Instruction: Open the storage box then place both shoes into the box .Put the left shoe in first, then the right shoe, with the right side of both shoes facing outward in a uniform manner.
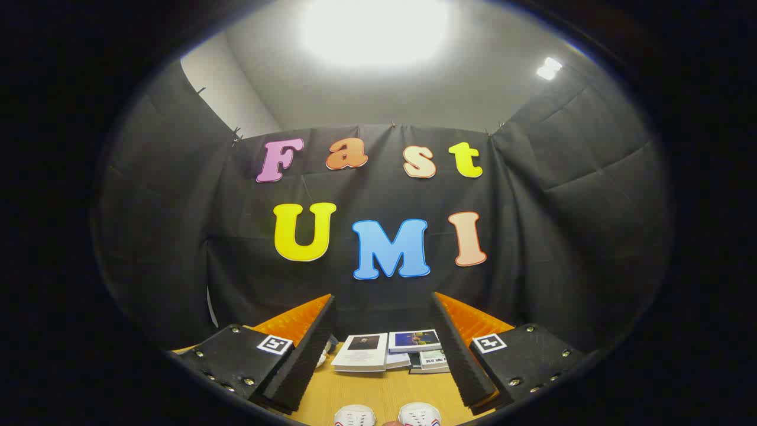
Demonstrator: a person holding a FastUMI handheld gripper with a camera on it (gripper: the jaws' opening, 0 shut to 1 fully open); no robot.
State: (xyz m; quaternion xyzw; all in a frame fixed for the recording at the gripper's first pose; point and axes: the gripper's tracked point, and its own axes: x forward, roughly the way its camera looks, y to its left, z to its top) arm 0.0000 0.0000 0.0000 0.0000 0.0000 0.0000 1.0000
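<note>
Gripper (384, 331) fingers apart, empty; shoes (387, 415) btwn them, books (390, 350) beyond.

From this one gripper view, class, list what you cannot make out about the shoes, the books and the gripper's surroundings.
- Shoes: cut off at the near edge of the gripper view; toes alone show, so left and right sides cannot be told.
- Books: covers too small to read; the outer ones are partly hidden behind the fingers.
- Gripper: open, holding nothing.
- Table: mostly covered by the fingers.

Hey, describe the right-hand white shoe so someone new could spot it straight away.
Start at the wooden table below the booth's black cloth wall, where booklets lie stacked between the open gripper jaws. Nearer than the booklets sit two white shoe toes; take the right shoe, which has red and blue trim, unlike the left shoe.
</note>
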